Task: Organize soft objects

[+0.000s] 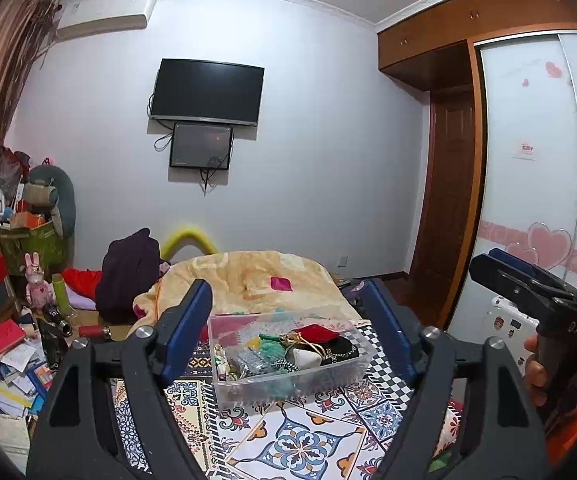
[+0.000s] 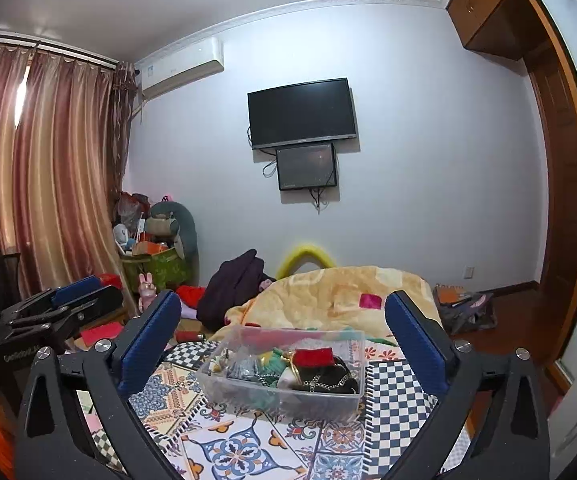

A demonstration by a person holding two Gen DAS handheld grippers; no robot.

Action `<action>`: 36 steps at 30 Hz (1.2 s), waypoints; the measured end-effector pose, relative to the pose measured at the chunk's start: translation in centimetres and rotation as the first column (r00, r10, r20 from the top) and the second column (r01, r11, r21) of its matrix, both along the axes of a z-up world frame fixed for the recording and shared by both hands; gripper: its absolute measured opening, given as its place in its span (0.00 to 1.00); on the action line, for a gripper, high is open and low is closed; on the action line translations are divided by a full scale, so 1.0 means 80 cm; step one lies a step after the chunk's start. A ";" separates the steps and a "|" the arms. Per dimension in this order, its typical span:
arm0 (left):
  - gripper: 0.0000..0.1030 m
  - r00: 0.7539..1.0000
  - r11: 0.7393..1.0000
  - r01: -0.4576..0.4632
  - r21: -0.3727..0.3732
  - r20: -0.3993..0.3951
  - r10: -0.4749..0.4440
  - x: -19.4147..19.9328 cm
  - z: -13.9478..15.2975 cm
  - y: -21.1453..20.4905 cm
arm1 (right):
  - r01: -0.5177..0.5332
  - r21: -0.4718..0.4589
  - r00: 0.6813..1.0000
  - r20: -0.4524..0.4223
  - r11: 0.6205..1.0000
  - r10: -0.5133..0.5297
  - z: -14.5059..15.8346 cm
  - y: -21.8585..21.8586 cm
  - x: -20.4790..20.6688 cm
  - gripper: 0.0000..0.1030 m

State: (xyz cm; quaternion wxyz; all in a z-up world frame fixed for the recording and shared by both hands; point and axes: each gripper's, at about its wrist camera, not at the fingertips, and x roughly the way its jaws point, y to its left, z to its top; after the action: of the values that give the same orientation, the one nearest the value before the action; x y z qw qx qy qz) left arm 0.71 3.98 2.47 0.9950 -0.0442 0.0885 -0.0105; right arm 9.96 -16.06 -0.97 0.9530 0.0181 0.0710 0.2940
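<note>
A clear plastic bin (image 1: 288, 380) stands on the patterned bedspread (image 1: 300, 444), and also shows in the right wrist view (image 2: 288, 396). It holds several small soft items: a red pouch (image 1: 318, 333), green fabric (image 1: 274, 344), a black pouch with a chain (image 2: 328, 378). My left gripper (image 1: 288, 296) is open and empty, held above and short of the bin. My right gripper (image 2: 284, 316) is open and empty, likewise short of the bin. Each gripper shows at the edge of the other's view.
A rumpled yellow blanket (image 1: 248, 280) with a pink patch lies beyond the bin. A dark garment (image 1: 128, 276) sits left of it. Boxes, books and toys (image 1: 16, 340) clutter the floor at left. A wardrobe (image 1: 528, 160) stands at right.
</note>
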 end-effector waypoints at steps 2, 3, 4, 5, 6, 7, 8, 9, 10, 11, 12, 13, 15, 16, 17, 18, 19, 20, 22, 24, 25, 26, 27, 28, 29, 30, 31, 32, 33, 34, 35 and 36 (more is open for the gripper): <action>0.85 1.000 1.000 -0.008 0.012 0.011 0.008 -0.006 0.001 -0.004 | -0.002 0.001 1.000 0.002 1.000 0.002 0.000 0.002 -0.002 1.00; 0.89 1.000 1.000 -0.012 0.015 0.014 0.012 -0.009 0.001 -0.006 | -0.006 0.001 1.000 0.003 1.000 0.006 0.000 0.003 -0.002 1.00; 0.93 1.000 1.000 -0.013 0.015 0.017 0.013 -0.011 0.001 -0.007 | -0.006 0.001 1.000 0.006 1.000 0.006 -0.001 0.004 -0.002 1.00; 0.94 1.000 1.000 -0.009 0.013 0.018 0.009 -0.012 0.001 -0.009 | -0.004 0.003 1.000 0.010 1.000 0.004 -0.003 0.004 -0.001 1.00; 0.95 1.000 1.000 -0.005 0.010 0.020 0.004 -0.014 0.000 -0.011 | -0.001 0.004 1.000 0.015 1.000 0.001 -0.004 0.005 -0.001 1.00; 0.96 1.000 1.000 -0.002 0.008 0.022 0.002 -0.016 -0.001 -0.012 | 0.003 0.004 1.000 0.020 1.000 -0.003 -0.004 0.006 -0.002 1.00; 0.98 1.000 1.000 -0.003 0.010 0.023 0.003 -0.017 -0.001 -0.014 | 0.005 0.004 1.000 0.024 1.000 -0.005 -0.005 0.007 -0.004 1.00; 0.98 1.000 1.000 -0.007 0.014 0.025 0.007 -0.018 -0.002 -0.015 | 0.006 0.003 1.000 0.026 1.000 -0.006 -0.006 0.008 -0.005 1.00; 0.98 1.000 1.000 -0.010 0.020 0.028 0.010 -0.019 -0.002 -0.017 | 0.006 0.002 1.000 0.027 1.000 -0.006 -0.006 0.008 -0.006 1.00; 0.99 1.000 1.000 -0.010 0.023 0.028 0.010 -0.020 -0.002 -0.018 | 0.005 0.001 1.000 0.026 1.000 -0.005 -0.007 0.010 -0.005 1.00; 0.99 1.000 1.000 -0.009 0.025 0.027 0.008 -0.019 -0.002 -0.020 | 0.003 0.001 1.000 0.025 1.000 -0.003 -0.008 0.009 -0.005 1.00; 0.99 1.000 1.000 -0.007 0.024 0.024 0.006 -0.019 -0.003 -0.021 | 0.003 0.002 1.000 0.026 1.000 -0.003 -0.009 0.008 -0.008 1.00; 0.99 1.000 1.000 -0.005 0.022 0.018 0.004 -0.016 -0.004 -0.022 | 0.004 0.003 1.000 0.026 1.000 -0.004 -0.009 0.007 -0.010 1.00; 0.99 1.000 1.000 -0.005 0.021 0.016 0.005 -0.015 -0.005 -0.022 | 0.004 0.004 1.000 0.024 1.000 -0.005 -0.010 0.007 -0.009 1.00; 0.99 1.000 1.000 -0.006 0.021 0.016 0.006 -0.017 -0.005 -0.023 | 0.004 0.005 1.000 0.022 1.000 -0.004 -0.010 0.006 -0.009 1.00; 0.99 1.000 1.000 -0.008 0.022 0.014 0.008 -0.017 -0.006 -0.023 | 0.004 0.007 1.000 0.021 1.000 -0.004 -0.009 0.003 -0.011 1.00; 0.99 1.000 1.000 -0.010 0.023 0.014 0.010 -0.017 -0.006 -0.024 | 0.005 0.008 1.000 0.020 1.000 -0.005 -0.009 0.003 -0.010 1.00; 0.99 1.000 1.000 -0.011 0.023 0.014 0.011 -0.018 -0.006 -0.025 | 0.005 0.009 1.000 0.020 1.000 -0.005 -0.010 0.002 -0.012 1.00; 0.99 1.000 1.000 -0.009 0.024 0.013 0.009 -0.019 -0.006 -0.026 | 0.006 0.009 1.000 0.017 1.000 -0.006 -0.010 0.001 -0.012 1.00; 0.99 1.000 1.000 -0.009 0.026 0.014 0.009 -0.019 -0.005 -0.027 | 0.005 0.011 1.000 0.015 1.000 -0.005 -0.010 0.000 -0.011 1.00; 1.00 1.000 1.000 -0.003 0.023 0.013 0.003 -0.018 -0.005 -0.027 | 0.004 0.011 1.000 0.015 1.000 -0.004 -0.011 -0.001 -0.012 1.00; 1.00 1.000 1.000 0.001 0.018 0.012 -0.001 -0.018 -0.004 -0.027 | 0.004 0.011 1.000 0.015 1.000 -0.004 -0.010 0.000 -0.012 1.00; 1.00 1.000 1.000 0.005 0.014 0.010 -0.005 -0.017 -0.005 -0.026 | 0.003 0.010 1.000 0.015 1.000 -0.003 -0.011 -0.001 -0.012 1.00; 1.00 1.000 1.000 0.006 0.014 0.009 -0.006 -0.017 -0.005 -0.026 | 0.003 0.009 1.000 0.015 1.000 -0.003 -0.010 0.000 -0.012 1.00; 1.00 1.000 1.000 0.004 0.015 0.009 -0.004 -0.017 -0.005 -0.026 | 0.003 0.008 1.000 0.016 1.000 -0.003 -0.010 0.000 -0.013 1.00; 1.00 1.000 1.000 0.001 0.018 0.008 -0.001 -0.017 -0.005 -0.027 | 0.003 0.009 1.000 0.015 1.000 -0.003 -0.010 -0.001 -0.013 1.00; 1.00 1.000 1.000 0.001 0.019 0.007 -0.001 -0.017 -0.006 -0.027 | 0.002 0.008 1.000 0.015 1.000 -0.002 -0.010 -0.001 -0.013 1.00; 1.00 1.000 1.000 0.000 0.018 0.007 -0.001 -0.017 -0.006 -0.027 | 0.001 0.007 1.000 0.015 1.000 -0.001 -0.010 0.000 -0.013 1.00; 1.00 1.000 1.000 0.000 0.017 0.006 0.000 -0.017 -0.006 -0.027 | 0.001 0.006 1.000 0.016 1.000 -0.001 -0.010 0.000 -0.014 1.00; 1.00 1.000 1.000 0.000 0.017 0.006 0.000 -0.017 -0.006 -0.027 | 0.001 0.006 1.000 0.017 1.000 -0.001 -0.011 -0.001 -0.014 1.00; 1.00 1.000 1.000 -0.003 0.019 0.006 0.003 -0.016 -0.006 -0.027 | 0.002 0.006 1.000 0.017 1.000 -0.002 -0.011 -0.001 -0.014 1.00; 1.00 1.000 1.000 -0.005 0.021 0.006 0.005 -0.017 -0.006 -0.028 | 0.001 0.007 1.000 0.017 1.000 -0.001 -0.011 -0.001 -0.014 1.00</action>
State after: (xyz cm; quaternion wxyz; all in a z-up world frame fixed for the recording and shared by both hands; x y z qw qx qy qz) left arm -0.62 1.78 1.96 0.9957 -0.0338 0.0854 -0.0073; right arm 8.81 -16.13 -1.81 0.9536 0.0190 0.0621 0.2940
